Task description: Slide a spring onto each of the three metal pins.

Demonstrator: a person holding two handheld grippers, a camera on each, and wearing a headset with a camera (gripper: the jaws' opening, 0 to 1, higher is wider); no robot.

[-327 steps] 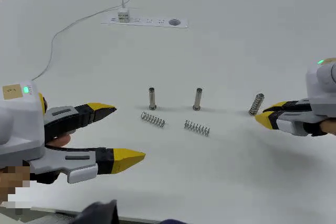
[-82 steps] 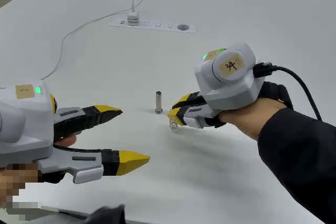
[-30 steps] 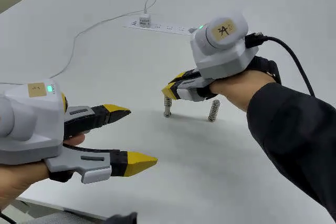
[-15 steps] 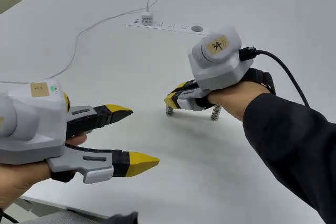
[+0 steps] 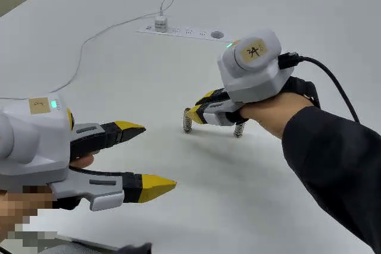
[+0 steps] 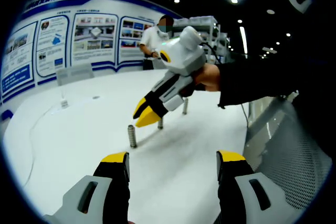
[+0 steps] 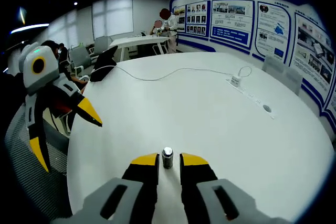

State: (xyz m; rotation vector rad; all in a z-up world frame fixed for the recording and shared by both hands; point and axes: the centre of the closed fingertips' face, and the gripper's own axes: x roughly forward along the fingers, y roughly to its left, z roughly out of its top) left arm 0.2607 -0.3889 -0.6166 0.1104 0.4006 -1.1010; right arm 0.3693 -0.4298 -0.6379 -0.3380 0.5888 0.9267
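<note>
**Desk (image 5: 119,69):** white surface. At its far edge lies a white power strip (image 5: 189,30) with a white plug (image 5: 159,25) seated in it. A thin white cable (image 5: 89,38) runs from the plug toward the left.

**Metal pins:** in the left gripper view, three stand upright in a row on the desk. The nearest pin (image 6: 132,136) carries a coiled spring (image 5: 187,124) along its shaft. In the head view another pin (image 5: 239,129), to the right of it, is also sleeved in a coil.

**Right gripper (image 5: 193,113):** yellow-tipped jaws are set at the top of the nearest pin. In the right gripper view, the pin top sits in the narrow gap between the tips. Contact with the pin cannot be determined.

**Left gripper (image 5: 144,156):** held above the near desk edge, well apart from the pins. Jaws spread wide, nothing between them.

**Markings:**
- Right gripper: round tan sticker (image 5: 254,50) with handwritten characters, not clearly legible.
- Left gripper: tan label (image 5: 38,105), writing too small to read.
- Wall posters (image 7: 247,22): blue headings, text unreadable.
</note>
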